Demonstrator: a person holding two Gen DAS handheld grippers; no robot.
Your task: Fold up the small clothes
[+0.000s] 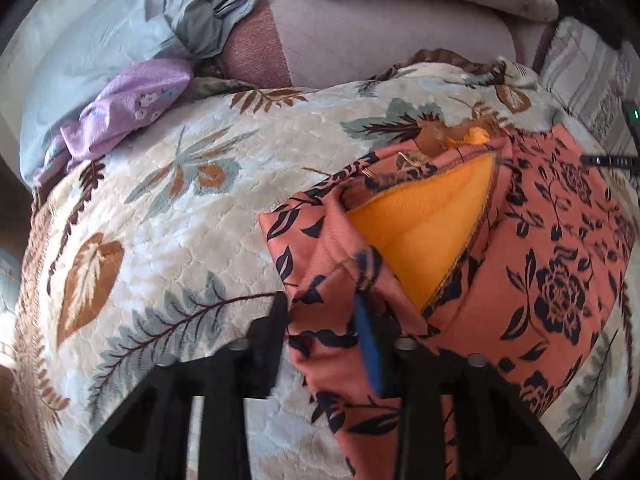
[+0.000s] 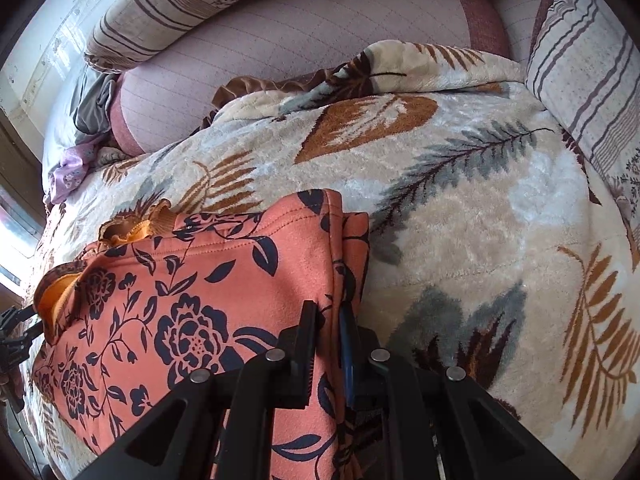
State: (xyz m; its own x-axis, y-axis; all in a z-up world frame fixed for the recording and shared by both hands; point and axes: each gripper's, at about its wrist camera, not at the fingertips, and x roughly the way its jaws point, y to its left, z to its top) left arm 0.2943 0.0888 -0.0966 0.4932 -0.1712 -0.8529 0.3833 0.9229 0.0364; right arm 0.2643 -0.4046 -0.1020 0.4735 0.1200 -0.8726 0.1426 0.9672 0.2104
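Right tool (image 2: 326, 340): jaws nearly closed, pinching the right edge of the coral floral garment (image 2: 192, 304). Left tool (image 1: 324, 312): jaws narrow, a bunched fold of the garment's (image 1: 540, 280) left side clamped between them, orange lining (image 1: 424, 232) exposed. Garment lies on the leaf-print blanket (image 2: 460, 216) on the bed. Lilac cloth (image 1: 136, 104) and grey cloth (image 1: 208, 16) lie at the blanket's far left. Striped pillows (image 2: 580, 80) border the far edge.

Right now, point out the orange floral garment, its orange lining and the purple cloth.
orange floral garment (image 2: 192, 280): right wrist view, on the printed outer face.
orange lining (image 1: 424, 236): left wrist view, on the plain inner fabric.
purple cloth (image 1: 132, 104): left wrist view, on its crumpled middle.
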